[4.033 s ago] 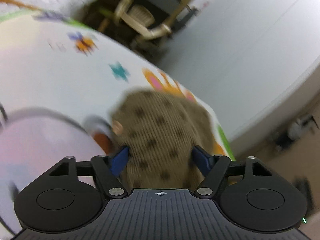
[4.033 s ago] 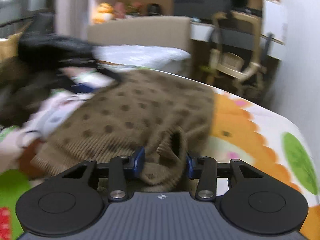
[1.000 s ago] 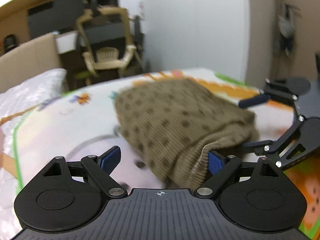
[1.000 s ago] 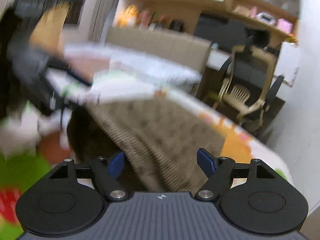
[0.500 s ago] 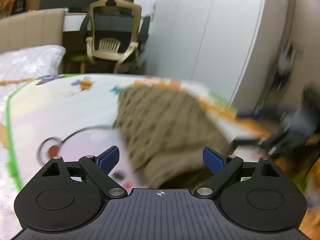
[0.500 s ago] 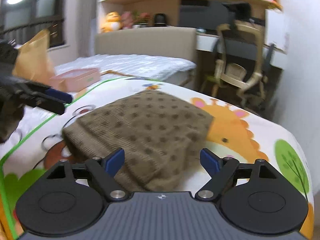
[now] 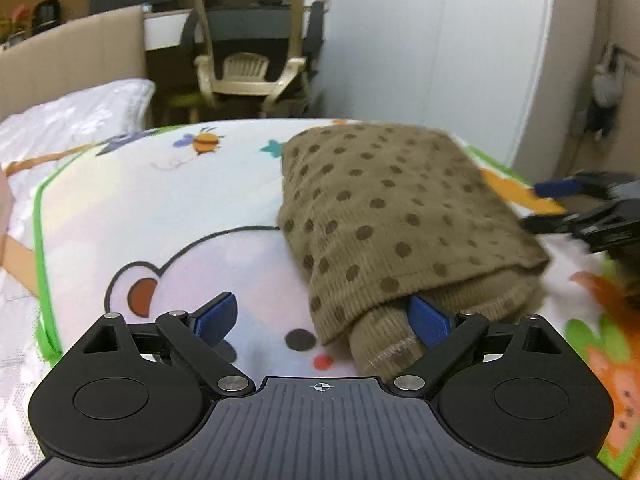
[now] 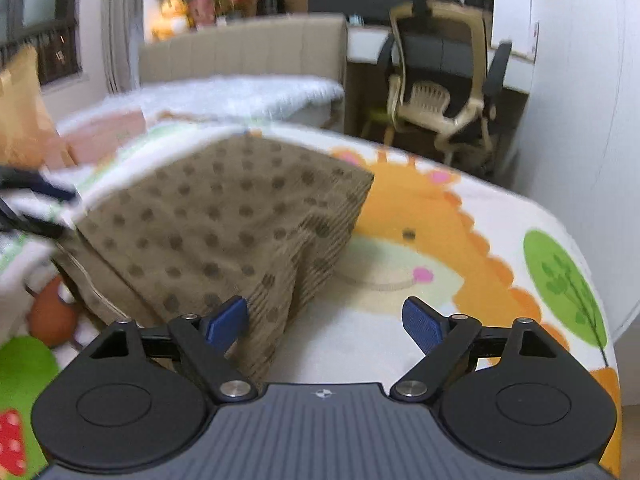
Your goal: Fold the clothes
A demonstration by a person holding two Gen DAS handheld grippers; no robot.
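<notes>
A folded brown knit sweater (image 7: 384,208) with dark dots lies on a cartoon-print bed sheet (image 7: 160,208). My left gripper (image 7: 322,320) is open at the sweater's near left corner, its right finger touching a ribbed cuff (image 7: 384,340). In the right wrist view the sweater (image 8: 224,224) lies ahead to the left. My right gripper (image 8: 324,322) is open and empty at its near right corner, the left finger against the fabric. The right gripper also shows at the right edge of the left wrist view (image 7: 588,208). The left gripper shows blurred at the left edge of the right wrist view (image 8: 32,200).
A beige office chair (image 7: 248,52) stands at a desk beyond the bed. A white quilt (image 7: 68,120) lies at the far left. A padded headboard (image 8: 248,48) and a pink box (image 8: 104,136) are behind. A white wall (image 7: 440,40) is to the right.
Both grippers have let go of the sweater, which now lies folded on the bed. Both grippers have come back low and close to its near corners, jaws open.
</notes>
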